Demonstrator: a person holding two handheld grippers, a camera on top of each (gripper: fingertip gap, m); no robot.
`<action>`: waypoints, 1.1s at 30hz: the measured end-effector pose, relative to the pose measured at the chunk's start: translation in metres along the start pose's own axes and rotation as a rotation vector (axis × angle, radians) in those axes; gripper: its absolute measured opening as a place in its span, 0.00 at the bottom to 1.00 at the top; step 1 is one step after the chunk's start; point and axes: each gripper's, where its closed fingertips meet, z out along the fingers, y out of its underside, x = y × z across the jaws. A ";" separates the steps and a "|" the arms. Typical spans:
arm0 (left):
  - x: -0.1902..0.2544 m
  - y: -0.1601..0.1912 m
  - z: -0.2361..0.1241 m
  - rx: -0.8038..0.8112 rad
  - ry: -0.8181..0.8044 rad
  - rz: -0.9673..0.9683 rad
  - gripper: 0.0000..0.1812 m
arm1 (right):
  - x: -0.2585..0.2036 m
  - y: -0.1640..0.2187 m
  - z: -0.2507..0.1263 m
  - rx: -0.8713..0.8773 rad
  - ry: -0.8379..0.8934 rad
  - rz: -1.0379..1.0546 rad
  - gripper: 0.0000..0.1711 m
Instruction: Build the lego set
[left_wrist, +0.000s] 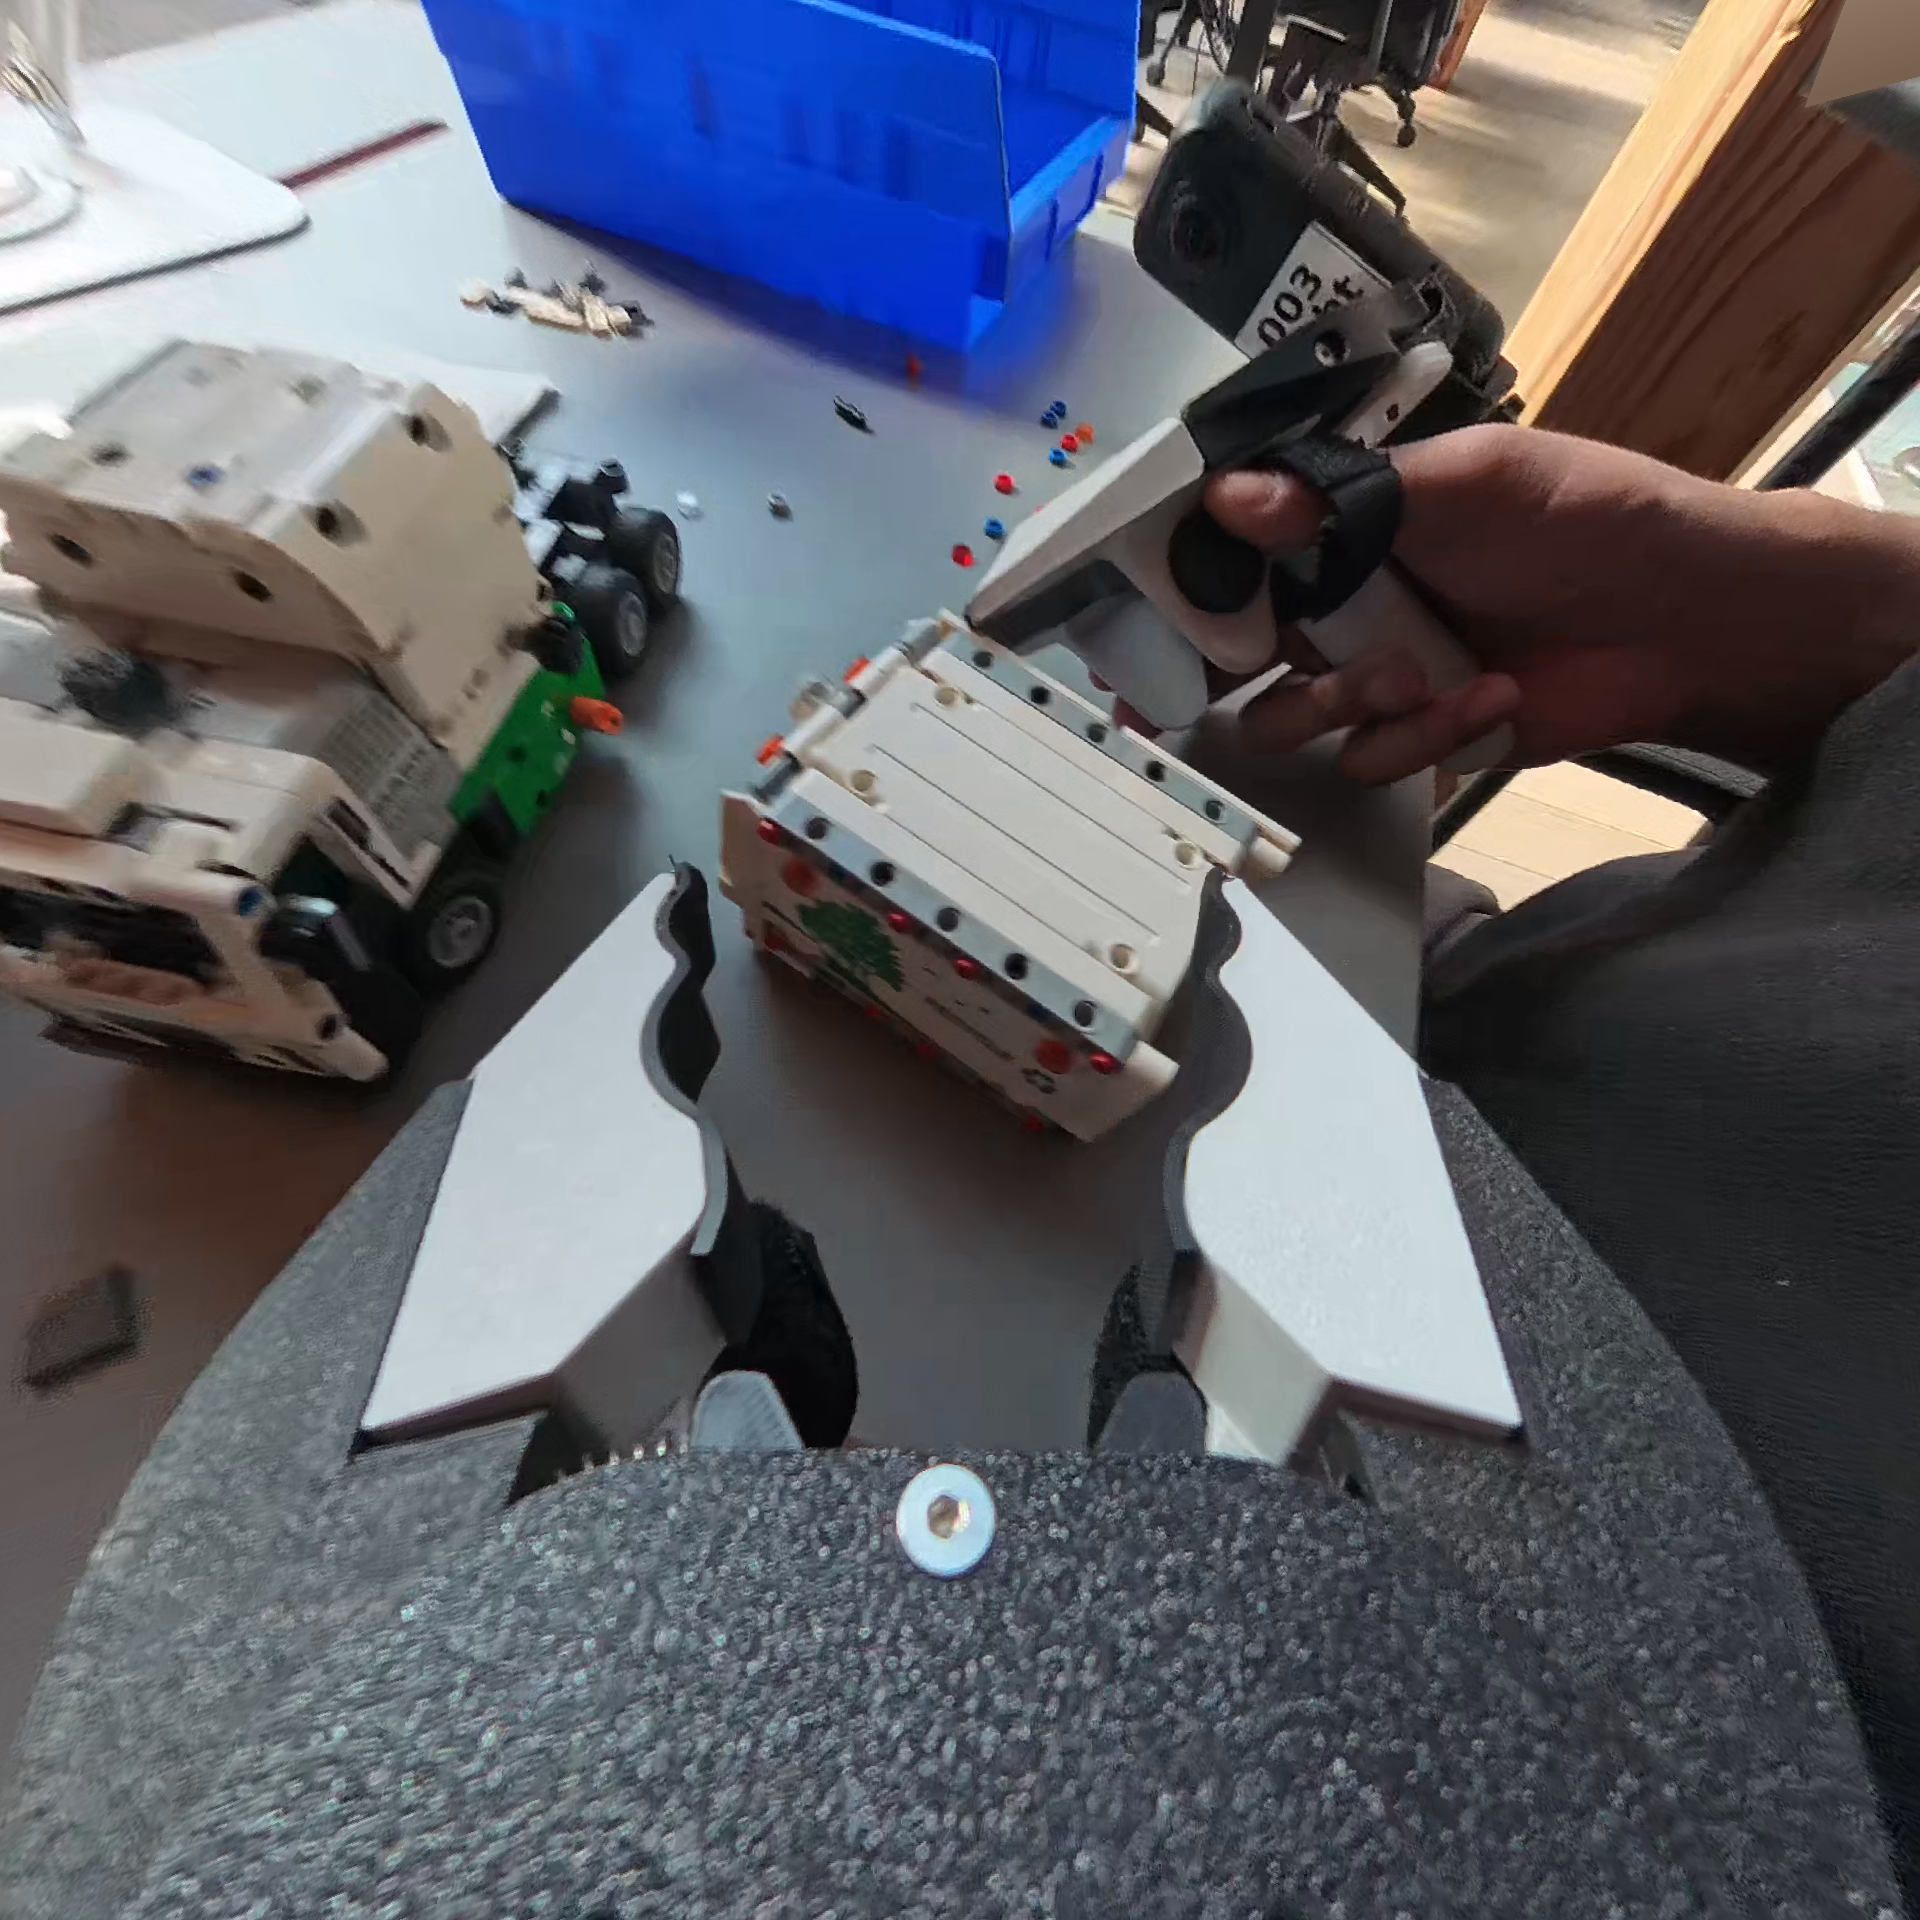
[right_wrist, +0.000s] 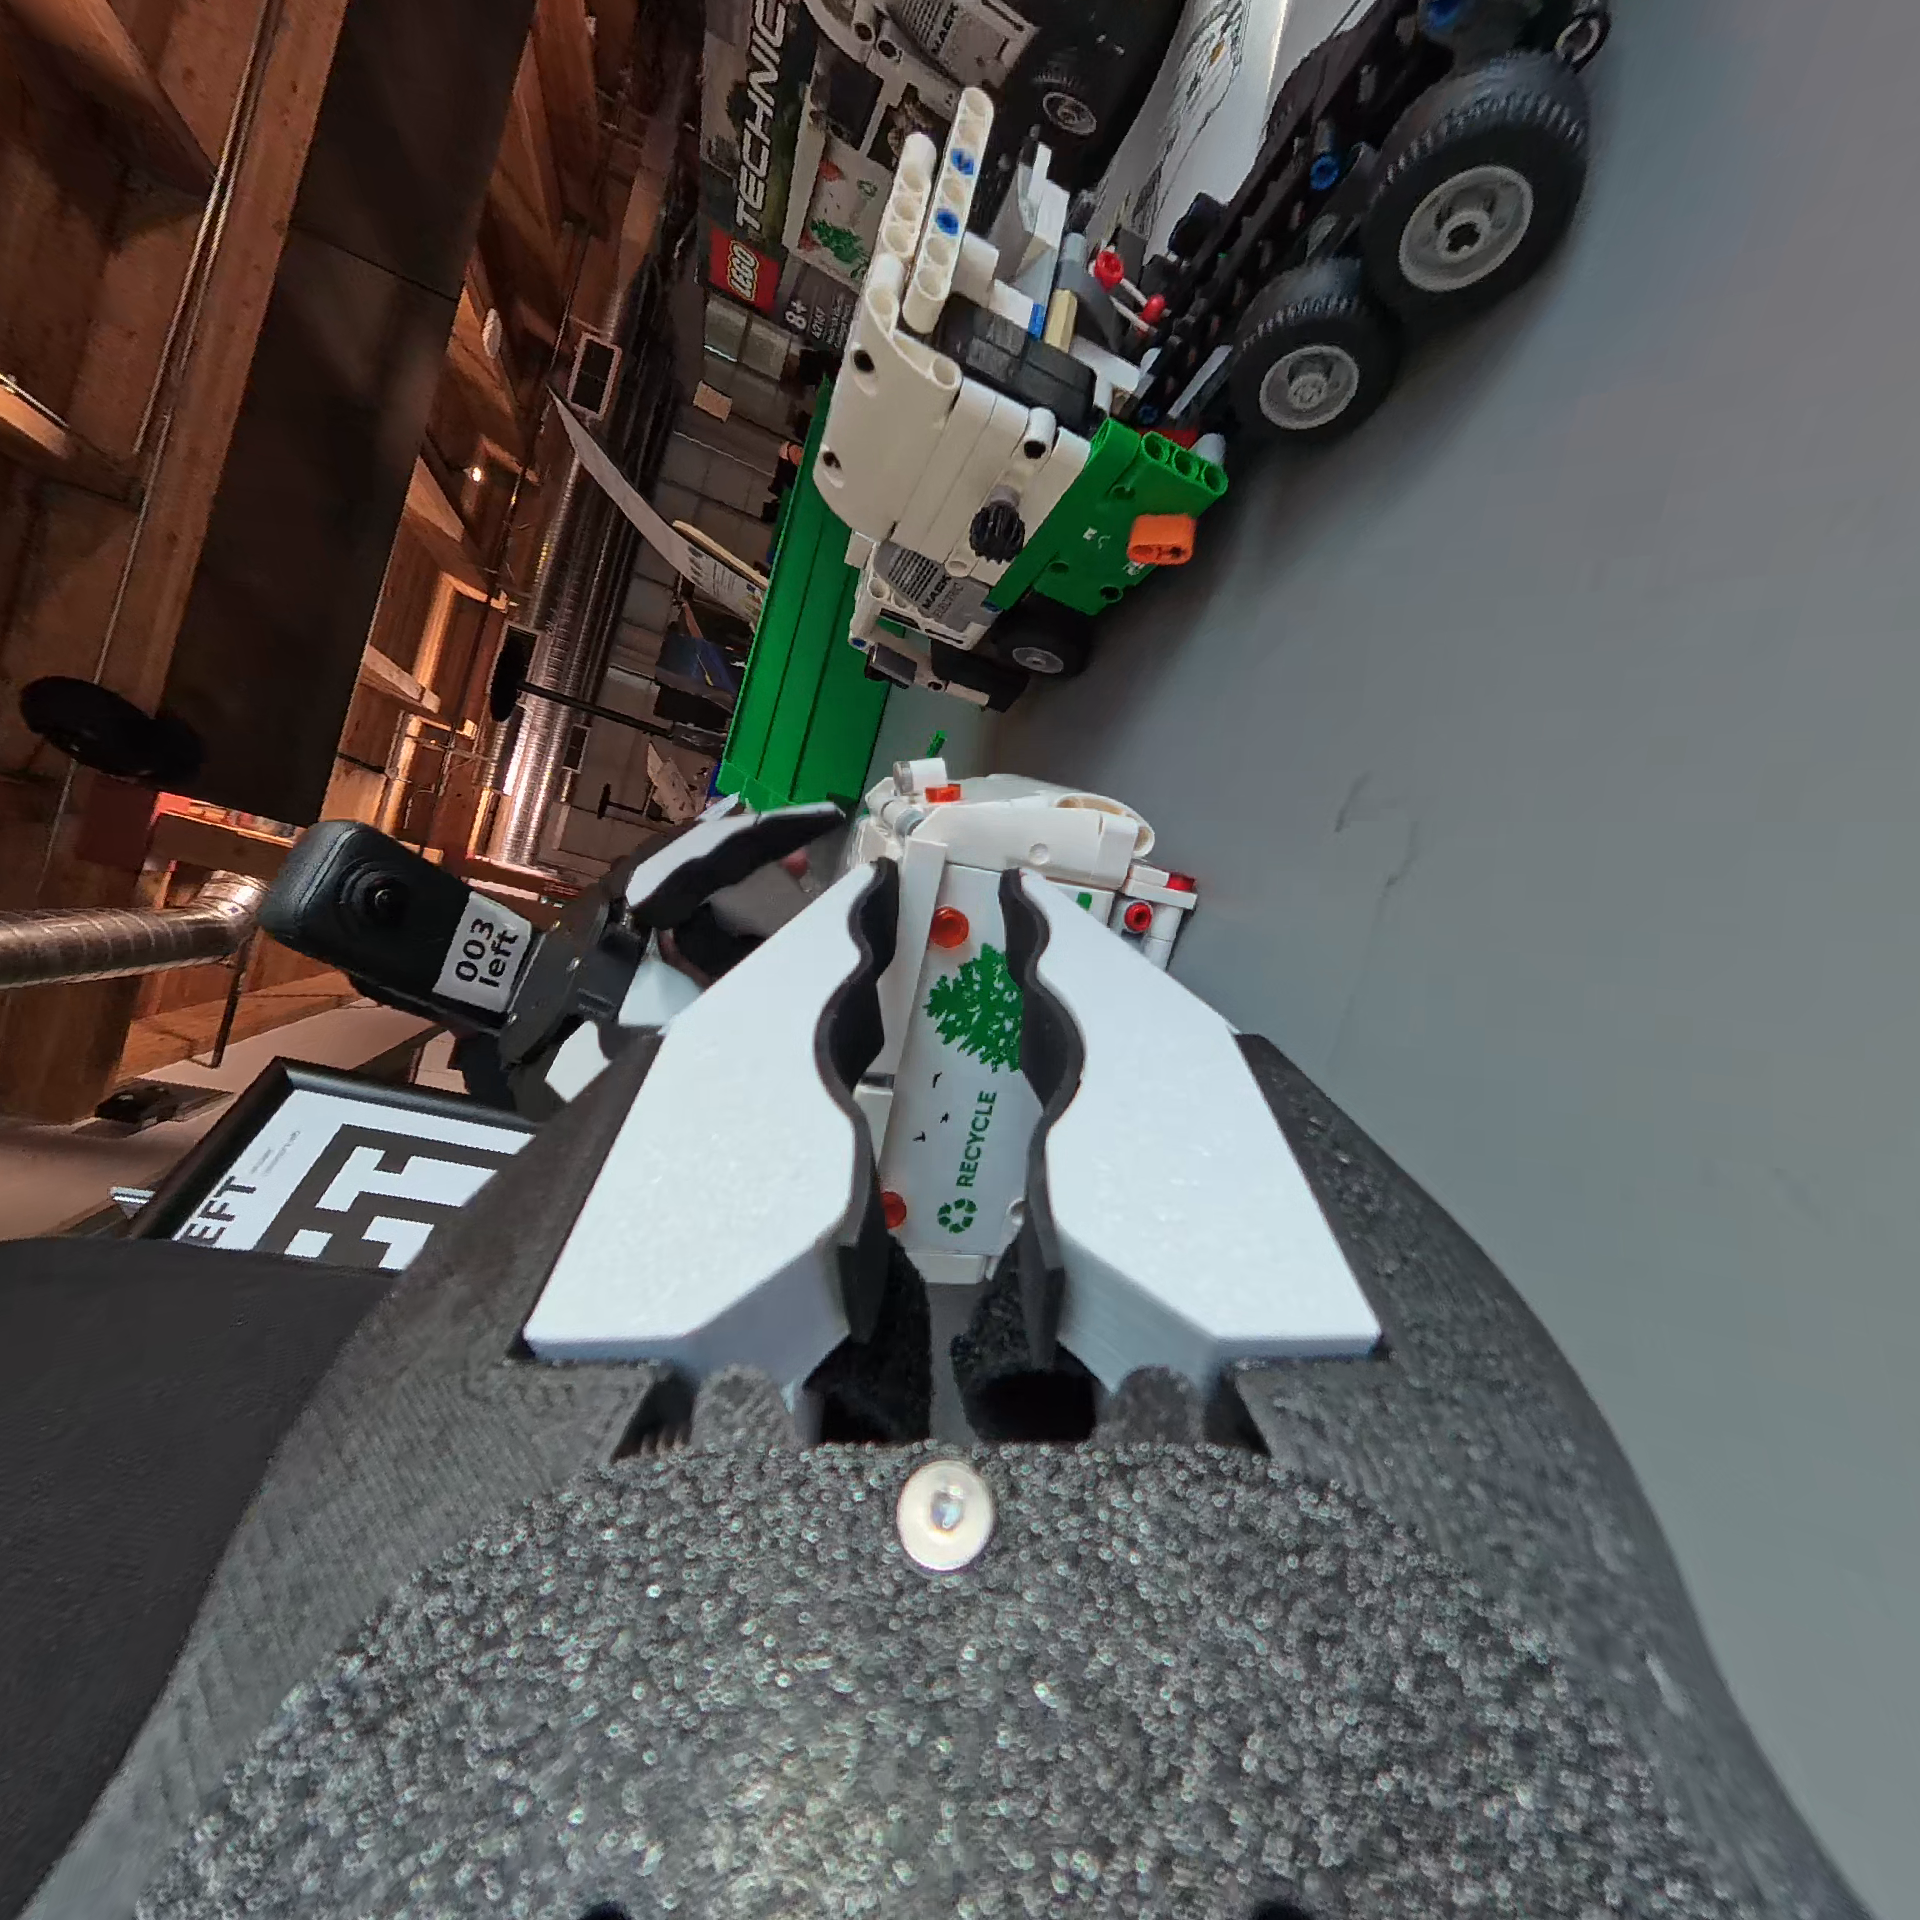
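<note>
Left gripper spread wide, fingers empty, hovering low over the dark grey table. Right fingertip just beside the near corner of the white lego container body; whether touching cannot be told. Container body tilted on the table, green tree sticker on its side, red pins along the edge, grey holed beams along its top. Right gripper clamped on that same container body, one finger on each side, held by a hand from the right. Lego truck to the left, white cab with green chassis and black wheels, apart from the container. Farther back a blue bin; small red and blue pins scattered between bin and container.
</note>
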 end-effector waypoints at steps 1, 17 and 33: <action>-0.010 -0.007 0.000 0.027 -0.014 0.034 0.49 | 0.000 -0.002 0.000 -0.006 -0.011 0.010 0.11; -0.010 -0.019 0.053 -0.073 0.447 0.067 0.23 | -0.006 -0.002 0.009 -0.171 -0.127 0.043 0.04; 0.006 -0.014 0.046 -0.026 0.535 0.024 0.20 | -0.007 -0.007 -0.024 -0.174 -0.211 0.124 0.04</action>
